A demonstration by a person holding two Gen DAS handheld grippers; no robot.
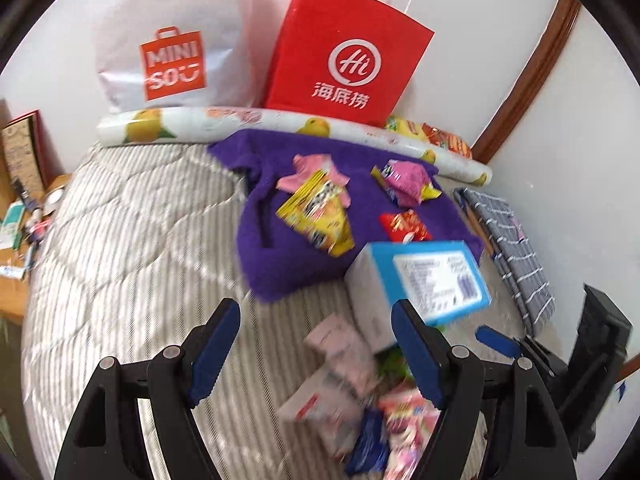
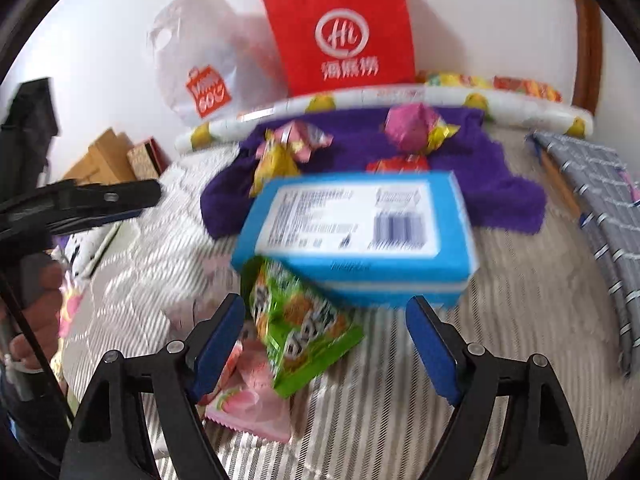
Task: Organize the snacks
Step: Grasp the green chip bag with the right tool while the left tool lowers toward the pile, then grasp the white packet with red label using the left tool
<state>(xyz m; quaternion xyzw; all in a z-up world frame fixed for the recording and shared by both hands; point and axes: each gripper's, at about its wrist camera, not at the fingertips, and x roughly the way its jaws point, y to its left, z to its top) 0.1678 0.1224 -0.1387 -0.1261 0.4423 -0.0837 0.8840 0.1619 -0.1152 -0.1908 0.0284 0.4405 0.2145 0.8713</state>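
A blue-and-white box (image 1: 420, 280) (image 2: 356, 236) lies on the striped bed, near the edge of a purple cloth (image 1: 280, 248) (image 2: 508, 184). On the cloth lie a yellow packet (image 1: 320, 216) (image 2: 274, 162), pink packets (image 1: 404, 180) (image 2: 412, 126) and a red packet (image 1: 406, 224). My left gripper (image 1: 316, 344) is open above blurred pale pink packets (image 1: 340, 360). My right gripper (image 2: 326, 336) is open over a green packet (image 2: 296, 324) and a pink packet (image 2: 252, 396), just short of the box.
A red paper bag (image 1: 348, 52) (image 2: 344, 28) and a white Miniso bag (image 1: 168, 40) (image 2: 200, 64) stand against the wall behind a fruit-print roll (image 1: 240, 124). A grey striped cloth (image 1: 516, 248) lies at the right. Clutter sits on a table at the left (image 1: 20, 216).
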